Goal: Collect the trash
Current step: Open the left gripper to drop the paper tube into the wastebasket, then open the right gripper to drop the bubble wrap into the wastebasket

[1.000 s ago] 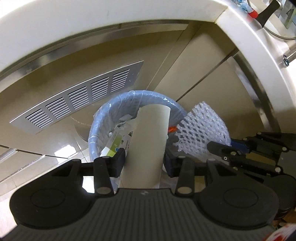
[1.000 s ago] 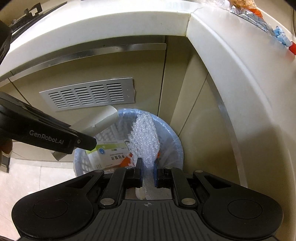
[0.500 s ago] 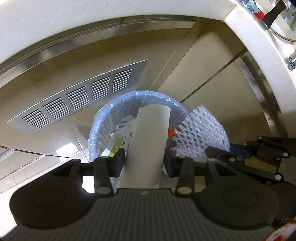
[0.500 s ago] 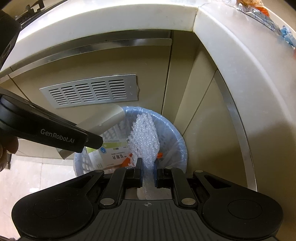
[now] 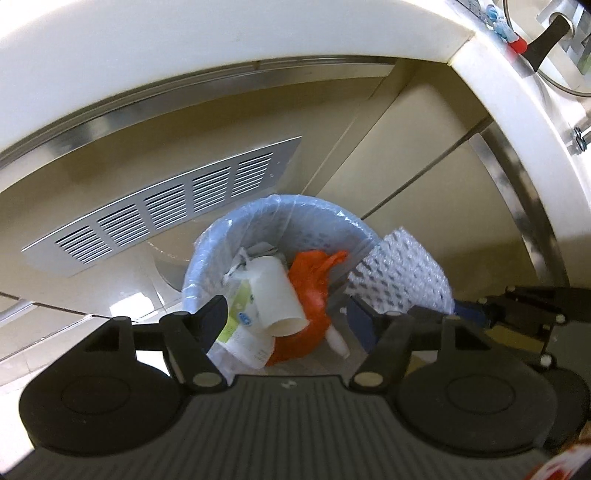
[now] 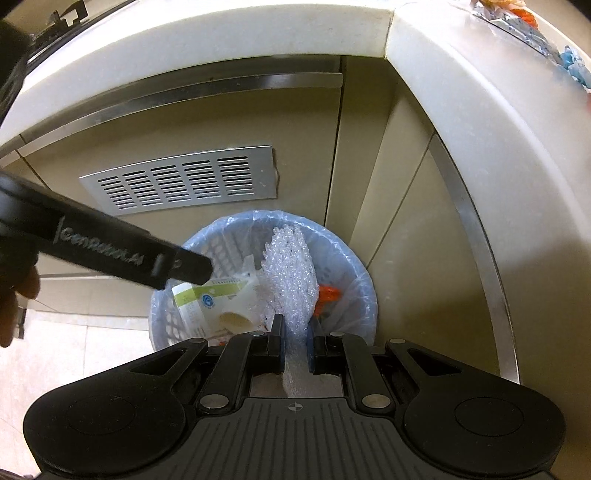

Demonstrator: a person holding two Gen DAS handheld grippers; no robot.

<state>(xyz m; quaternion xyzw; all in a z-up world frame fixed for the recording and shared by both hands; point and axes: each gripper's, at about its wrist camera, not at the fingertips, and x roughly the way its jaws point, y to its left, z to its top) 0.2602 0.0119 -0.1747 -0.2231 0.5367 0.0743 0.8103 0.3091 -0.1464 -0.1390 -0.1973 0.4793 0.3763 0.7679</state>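
Observation:
A light blue lined trash bin (image 5: 258, 210) (image 6: 354, 273) stands on the floor in a cabinet corner. A white cardboard tube (image 5: 277, 295) (image 6: 236, 319) lies inside it on a green-and-white carton (image 6: 199, 299) and an orange bag (image 5: 314, 273). My left gripper (image 5: 288, 317) is open and empty above the bin. My right gripper (image 6: 295, 343) is shut on a sheet of bubble wrap (image 6: 291, 273) (image 5: 402, 273), held over the bin's right side.
Beige cabinet doors with a metal vent grille (image 5: 166, 206) (image 6: 181, 181) stand behind the bin. A white countertop edge (image 6: 461, 74) curves overhead, with wrappers (image 6: 517, 18) on it. Pale tiled floor (image 6: 74, 354) lies to the left.
My left gripper has opened and let go of the cardboard tube, which has dropped into the bin. My right gripper still holds the bubble wrap over the bin.

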